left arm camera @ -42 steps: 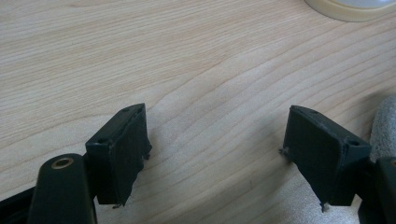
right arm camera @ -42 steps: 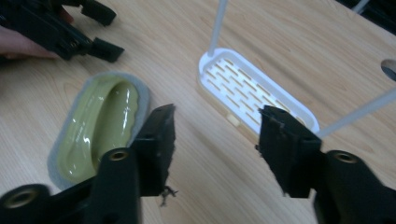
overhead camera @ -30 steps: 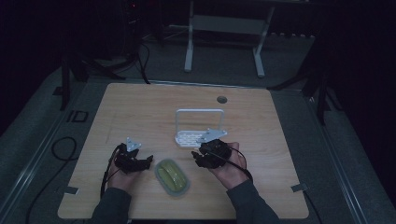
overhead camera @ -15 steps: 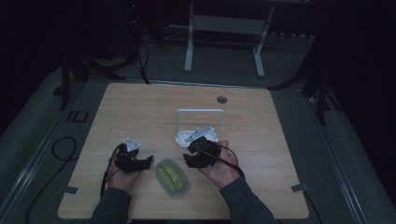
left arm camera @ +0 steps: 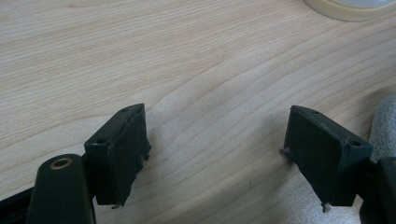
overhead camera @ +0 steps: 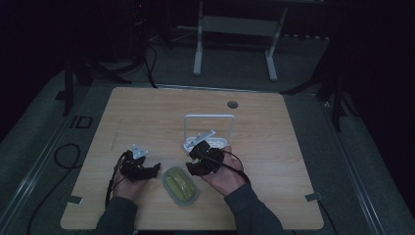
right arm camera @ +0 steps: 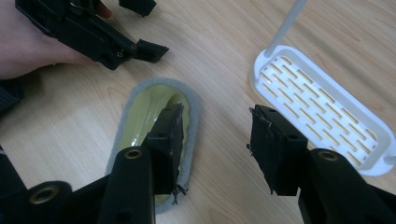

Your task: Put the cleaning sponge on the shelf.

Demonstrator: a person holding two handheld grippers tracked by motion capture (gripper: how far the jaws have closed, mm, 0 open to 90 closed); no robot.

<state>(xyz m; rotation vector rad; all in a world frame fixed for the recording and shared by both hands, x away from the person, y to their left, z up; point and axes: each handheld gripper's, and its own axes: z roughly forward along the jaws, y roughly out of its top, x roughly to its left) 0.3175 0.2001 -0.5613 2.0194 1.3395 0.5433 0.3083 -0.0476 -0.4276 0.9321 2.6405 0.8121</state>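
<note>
Both grippers hover with jaws spread and nothing between them: the left gripper point(overhead camera: 139, 169) over bare table point(overhead camera: 147, 112), the right gripper point(overhead camera: 203, 159) just beside the white rack point(overhead camera: 208, 132). A yellow-green dish point(overhead camera: 180, 185) lies on the table between the two hands.

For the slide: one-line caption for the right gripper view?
Open right gripper above a yellow-green sponge, white slotted tray alongside, left gripper beyond, all over the wooden table.
</note>
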